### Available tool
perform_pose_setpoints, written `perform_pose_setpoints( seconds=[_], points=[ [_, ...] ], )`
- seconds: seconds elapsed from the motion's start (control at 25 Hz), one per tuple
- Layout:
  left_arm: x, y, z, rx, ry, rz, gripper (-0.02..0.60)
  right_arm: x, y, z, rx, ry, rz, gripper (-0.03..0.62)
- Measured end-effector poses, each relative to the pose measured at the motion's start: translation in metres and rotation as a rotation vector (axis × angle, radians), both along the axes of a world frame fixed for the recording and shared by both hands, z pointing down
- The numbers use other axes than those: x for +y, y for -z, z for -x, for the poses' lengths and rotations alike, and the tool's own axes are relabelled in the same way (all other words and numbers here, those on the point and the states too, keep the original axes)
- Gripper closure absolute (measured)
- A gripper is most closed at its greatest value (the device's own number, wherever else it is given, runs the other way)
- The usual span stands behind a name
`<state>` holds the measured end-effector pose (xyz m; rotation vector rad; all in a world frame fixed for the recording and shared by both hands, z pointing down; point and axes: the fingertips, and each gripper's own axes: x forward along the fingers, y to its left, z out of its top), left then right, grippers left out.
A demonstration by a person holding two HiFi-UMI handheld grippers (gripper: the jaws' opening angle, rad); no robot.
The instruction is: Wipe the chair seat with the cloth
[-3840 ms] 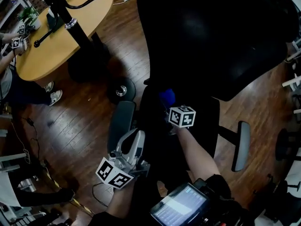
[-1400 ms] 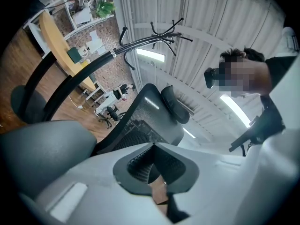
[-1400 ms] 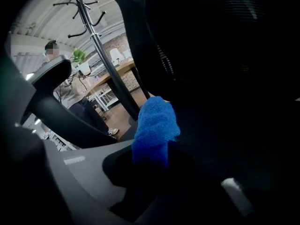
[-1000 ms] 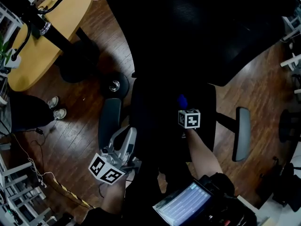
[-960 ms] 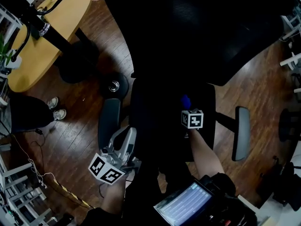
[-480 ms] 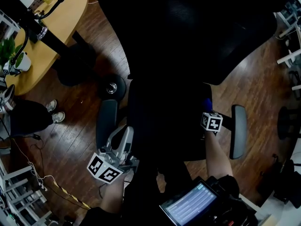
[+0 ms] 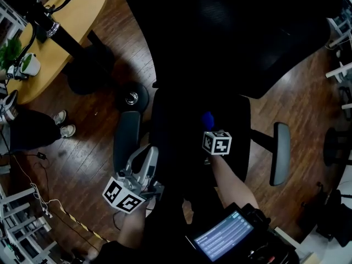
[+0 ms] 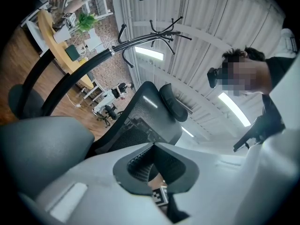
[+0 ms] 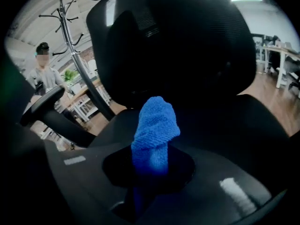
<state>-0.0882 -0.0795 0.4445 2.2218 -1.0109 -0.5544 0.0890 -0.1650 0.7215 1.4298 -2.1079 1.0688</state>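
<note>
Scene: A person stands over a black office chair on a wood floor, a two-jaw tool in each hand.
Right gripper (image 7: 209, 130): Clamped on a blue cloth (image 9: 155, 134), which is bunched into a thick roll that juts out past the jaw tips.
Where the cloth is: Over the middle of the chair seat (image 7: 179, 128), a little to the person's right of centre.
Key relation: The seat lies directly below the cloth, and the backrest (image 9: 178, 46) rises just ahead of it. The roll's long axis runs along the jaws, pointing at the backrest, so any wiping stroke would likely sweep sideways or back toward the person.
Left gripper (image 7: 149, 150): Jaws together at the tips with nothing between them. It sits off the seat's left edge, just beside the left armrest (image 7: 128, 142).
Nearer hand: The right, by a wide margin, and the left appears idle.
Head view alone: Shows both tools at once and the cloth's place on the seat, but the black upholstery swallows detail.
Right gripper view alone: Shows the grip and the cloth's towelling texture. Whether the roll is pressing on the seat cannot be told from either view.
Left gripper view alone: Tilted upward, it takes in a coat stand (image 8: 157, 29) and the ceiling. The right tool's marker cube (image 8: 161, 197) shows through the opening below its closed tips.
</note>
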Motion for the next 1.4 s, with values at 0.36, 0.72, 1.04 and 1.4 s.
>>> perform_pose_setpoints(
  seconds=[0.36, 0.72, 1.04, 1.4],
  points=[
    [0.003, 0.003, 0.009, 0.018, 0.028, -0.011, 0.589, 0.041, -0.009, 0.19, -0.12, 0.375, 0.037, 0.542],
    [0.004, 0.0, 0.006, -0.015, 0.013, -0.015, 0.589, 0.038, -0.028, 0.118, -0.053, 0.277, 0.029, 0.542],
    [0.002, 0.001, -0.004, -0.024, -0.01, -0.014, 0.589, 0.043, -0.033, -0.064, 0.162, 0.079, 0.059, 0.542],
    [0.001, 0.003, -0.017, -0.037, -0.03, -0.016, 0.589, 0.069, -0.015, -0.206, 0.159, -0.243, 0.055, 0.542]
  ],
)
